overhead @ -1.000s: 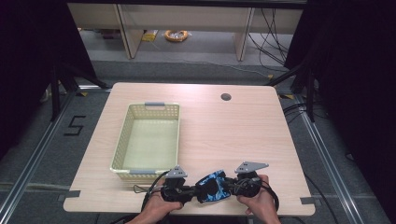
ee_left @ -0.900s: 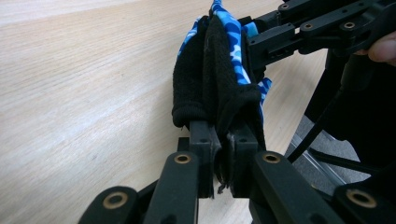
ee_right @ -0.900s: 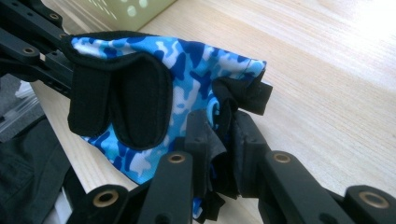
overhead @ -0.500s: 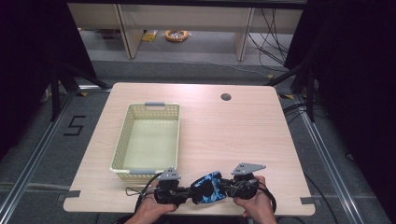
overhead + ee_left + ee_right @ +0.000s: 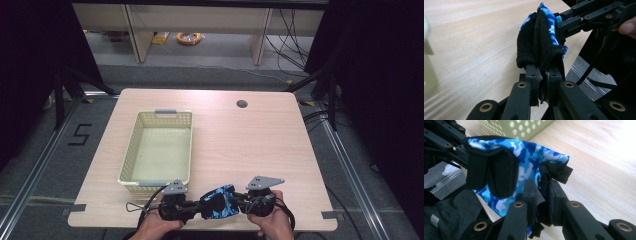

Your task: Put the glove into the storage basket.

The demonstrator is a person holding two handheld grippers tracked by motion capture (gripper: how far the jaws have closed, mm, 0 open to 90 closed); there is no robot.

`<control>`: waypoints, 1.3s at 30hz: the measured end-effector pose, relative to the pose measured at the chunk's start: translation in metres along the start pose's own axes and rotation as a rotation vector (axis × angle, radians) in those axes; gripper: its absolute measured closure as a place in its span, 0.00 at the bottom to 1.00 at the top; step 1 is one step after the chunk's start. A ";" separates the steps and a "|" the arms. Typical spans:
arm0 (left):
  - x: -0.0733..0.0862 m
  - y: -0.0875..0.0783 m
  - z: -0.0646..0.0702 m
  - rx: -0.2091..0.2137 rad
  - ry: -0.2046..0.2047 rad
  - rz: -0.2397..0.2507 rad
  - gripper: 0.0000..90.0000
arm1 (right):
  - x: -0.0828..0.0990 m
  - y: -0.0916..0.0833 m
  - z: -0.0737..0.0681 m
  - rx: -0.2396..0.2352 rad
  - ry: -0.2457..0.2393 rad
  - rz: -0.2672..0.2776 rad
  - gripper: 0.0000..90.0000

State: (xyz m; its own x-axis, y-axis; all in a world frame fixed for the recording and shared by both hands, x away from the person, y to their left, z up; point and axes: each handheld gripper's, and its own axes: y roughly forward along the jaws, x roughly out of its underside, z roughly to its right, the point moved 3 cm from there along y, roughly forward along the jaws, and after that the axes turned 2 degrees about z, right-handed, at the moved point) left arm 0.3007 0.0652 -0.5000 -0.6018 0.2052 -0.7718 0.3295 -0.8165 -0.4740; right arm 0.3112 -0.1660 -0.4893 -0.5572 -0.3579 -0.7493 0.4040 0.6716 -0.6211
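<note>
Blue camo glove [image 5: 218, 202] held between both grippers at the table's [image 5: 250, 145] near edge, just right of the basket's [image 5: 159, 150] near corner. Left gripper [image 5: 543, 75] clamped tight on its black cuff; right gripper [image 5: 544, 186] pinched on its black edge.

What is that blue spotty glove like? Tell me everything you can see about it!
The glove is soft fabric with a blue, white and black camouflage print, black edges and a black padded strap across it. It hangs stretched between the two grippers at the near edge of the table, close to the yellow basket. The left gripper is shut on its black cuff end, and the right gripper pinches the other end.
</note>
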 end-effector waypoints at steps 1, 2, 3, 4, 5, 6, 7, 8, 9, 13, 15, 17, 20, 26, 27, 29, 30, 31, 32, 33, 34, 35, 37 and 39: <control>-0.001 -0.002 0.000 0.003 -0.005 -0.001 0.93 | -0.002 -0.001 -0.001 -0.011 -0.010 0.001 0.88; -0.003 -0.005 0.000 0.000 -0.002 -0.004 0.92 | -0.003 -0.001 -0.002 -0.019 -0.007 0.015 0.88; -0.004 -0.007 0.000 -0.004 0.002 -0.006 0.92 | -0.005 -0.003 -0.004 -0.028 -0.002 0.011 0.88; -0.006 -0.009 0.000 -0.005 -0.001 0.003 0.92 | -0.007 -0.003 -0.006 -0.021 -0.014 0.017 0.88; -0.008 -0.012 0.000 -0.009 -0.005 -0.004 0.92 | -0.009 -0.005 -0.009 -0.011 -0.005 0.013 0.88; -0.010 -0.014 0.000 -0.010 -0.001 -0.002 0.92 | -0.012 -0.005 -0.009 -0.013 -0.030 0.027 0.88; -0.012 -0.017 0.000 -0.010 0.011 0.002 0.92 | -0.015 -0.006 -0.011 -0.025 -0.021 0.031 0.88; -0.015 -0.019 0.001 -0.015 0.010 0.012 0.92 | -0.018 -0.008 -0.012 -0.010 -0.029 0.028 0.87; -0.017 -0.022 0.001 -0.017 0.005 0.018 0.92 | -0.021 -0.009 -0.012 -0.022 -0.039 0.039 0.88; -0.027 -0.036 -0.001 -0.008 0.008 0.050 0.92 | -0.037 -0.013 -0.018 -0.024 -0.057 0.064 0.88; -0.032 -0.043 -0.003 -0.026 0.014 0.050 0.92 | -0.046 -0.015 -0.022 -0.032 -0.079 0.061 0.88; -0.037 -0.050 -0.006 -0.028 0.002 0.060 0.92 | -0.056 -0.013 -0.025 -0.035 -0.104 0.075 0.88; -0.045 -0.061 -0.011 -0.045 0.005 0.062 0.92 | -0.069 -0.012 -0.031 -0.033 -0.103 0.070 0.87; -0.051 -0.074 -0.025 -0.070 -0.018 0.078 0.91 | -0.090 -0.001 -0.034 -0.062 -0.134 0.095 0.88; -0.052 -0.075 -0.026 -0.067 -0.022 0.077 0.91 | -0.091 -0.001 -0.035 -0.059 -0.129 0.074 0.88; -0.052 -0.076 -0.028 -0.070 -0.023 0.080 0.91 | -0.095 0.001 -0.035 -0.064 -0.132 0.070 0.88; -0.053 -0.077 -0.028 -0.076 -0.022 0.076 0.91 | -0.096 0.002 -0.035 -0.070 -0.125 0.065 0.88; -0.053 -0.078 -0.029 -0.074 -0.021 0.078 0.91 | -0.097 0.005 -0.034 -0.078 -0.141 0.070 0.88; -0.053 -0.078 -0.030 -0.077 -0.020 0.075 0.91 | -0.097 0.005 -0.036 -0.076 -0.107 0.058 0.88; -0.054 -0.079 -0.031 -0.082 -0.024 0.076 0.91 | -0.099 0.006 -0.034 -0.077 -0.140 0.066 0.88; -0.055 -0.080 -0.031 -0.083 -0.021 0.077 0.91 | -0.100 0.007 -0.034 -0.081 -0.127 0.066 0.88; -0.056 -0.081 -0.032 -0.095 -0.020 0.074 0.91 | -0.101 0.008 -0.035 -0.073 -0.118 0.069 0.88; -0.059 -0.083 -0.033 -0.093 -0.021 0.081 0.91 | -0.105 0.009 -0.035 -0.086 -0.137 0.065 0.88; -0.062 -0.086 -0.035 -0.105 -0.016 0.078 0.91 | -0.109 0.008 -0.037 -0.078 -0.115 0.057 0.88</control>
State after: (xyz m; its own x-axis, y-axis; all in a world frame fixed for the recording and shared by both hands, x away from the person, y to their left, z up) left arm 0.3347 0.1414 -0.4264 -0.5831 0.1340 -0.8013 0.4494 -0.7684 -0.4556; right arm 0.3475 -0.0977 -0.4041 -0.4463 -0.3862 -0.8073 0.3727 0.7399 -0.5600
